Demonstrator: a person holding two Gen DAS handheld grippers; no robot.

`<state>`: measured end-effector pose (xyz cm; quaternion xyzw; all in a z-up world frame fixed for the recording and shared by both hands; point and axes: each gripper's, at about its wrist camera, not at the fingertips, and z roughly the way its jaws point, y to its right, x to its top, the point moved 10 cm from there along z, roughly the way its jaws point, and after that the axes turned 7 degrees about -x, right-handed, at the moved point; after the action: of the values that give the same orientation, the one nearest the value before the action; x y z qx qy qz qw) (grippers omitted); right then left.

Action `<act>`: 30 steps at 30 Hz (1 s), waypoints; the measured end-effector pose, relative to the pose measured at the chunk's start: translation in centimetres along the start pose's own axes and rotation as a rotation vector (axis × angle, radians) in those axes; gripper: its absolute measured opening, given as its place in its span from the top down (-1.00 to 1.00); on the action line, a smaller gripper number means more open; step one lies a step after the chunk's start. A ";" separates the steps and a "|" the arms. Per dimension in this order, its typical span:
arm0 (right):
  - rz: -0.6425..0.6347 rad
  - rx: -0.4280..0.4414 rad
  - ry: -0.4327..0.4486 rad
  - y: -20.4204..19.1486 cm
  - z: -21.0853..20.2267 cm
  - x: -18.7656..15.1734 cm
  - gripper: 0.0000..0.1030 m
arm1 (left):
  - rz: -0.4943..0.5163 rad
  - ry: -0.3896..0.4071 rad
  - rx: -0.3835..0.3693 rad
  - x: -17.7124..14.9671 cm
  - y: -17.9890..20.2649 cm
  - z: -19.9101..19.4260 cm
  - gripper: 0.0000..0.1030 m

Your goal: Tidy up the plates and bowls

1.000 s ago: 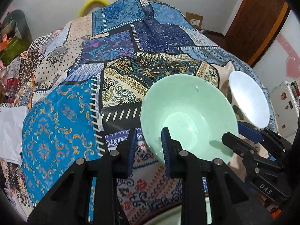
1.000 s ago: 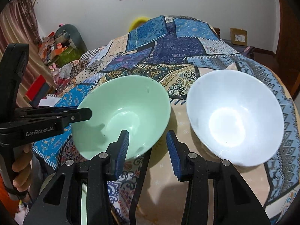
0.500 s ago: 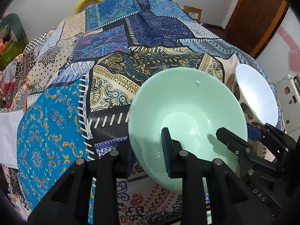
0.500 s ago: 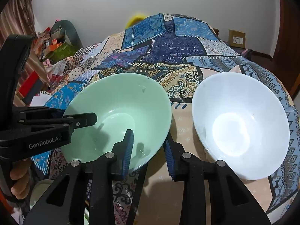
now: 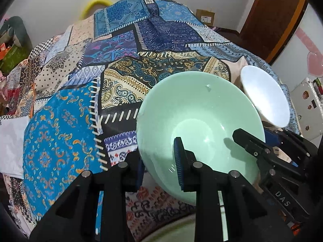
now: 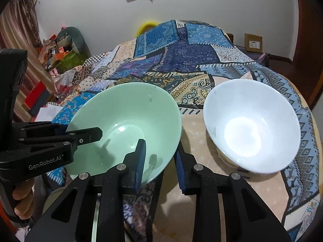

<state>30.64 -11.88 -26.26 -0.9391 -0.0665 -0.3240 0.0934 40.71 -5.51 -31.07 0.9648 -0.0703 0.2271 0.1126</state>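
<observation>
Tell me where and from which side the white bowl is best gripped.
Grip the white bowl by its thin rim, probably the near edge facing the right gripper, one finger inside and one outside. Its wide flaring wall gives no other narrow part to pinch, and it sits upright on the patchwork cloth, apart from the green bowl.

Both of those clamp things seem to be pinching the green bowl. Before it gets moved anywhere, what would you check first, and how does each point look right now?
1. Left hand-held gripper clamped on the green bowl rim: ok, one finger inside, one outside.
2. Right hand-held gripper clamped on the same rim: ok, though a sliver of gap may remain.
3. Green bowl empty: ok, nothing inside.
4. White bowl empty, ready to receive: ok.
5. Gap between the two bowls: ok, apart in the right wrist view.
6. Green bowl off the cloth: cannot tell, its base is hidden.
</observation>
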 end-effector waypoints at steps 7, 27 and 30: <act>-0.011 0.024 0.044 -1.5 -3.3 0.5 0.51 | -0.012 0.046 -0.001 -0.9 0.6 -4.0 0.51; -0.059 0.084 0.145 -6.9 -10.8 0.0 0.51 | -0.036 0.195 0.023 -5.6 1.2 -16.5 0.51; -0.071 0.095 0.155 -7.9 -11.4 -0.2 0.51 | -0.040 0.209 0.029 -6.4 1.0 -17.8 0.51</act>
<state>22.26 -6.73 -16.54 -0.9027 -0.1078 -0.3953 0.1313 27.37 -1.47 -18.29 0.9386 -0.0358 0.3251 0.1100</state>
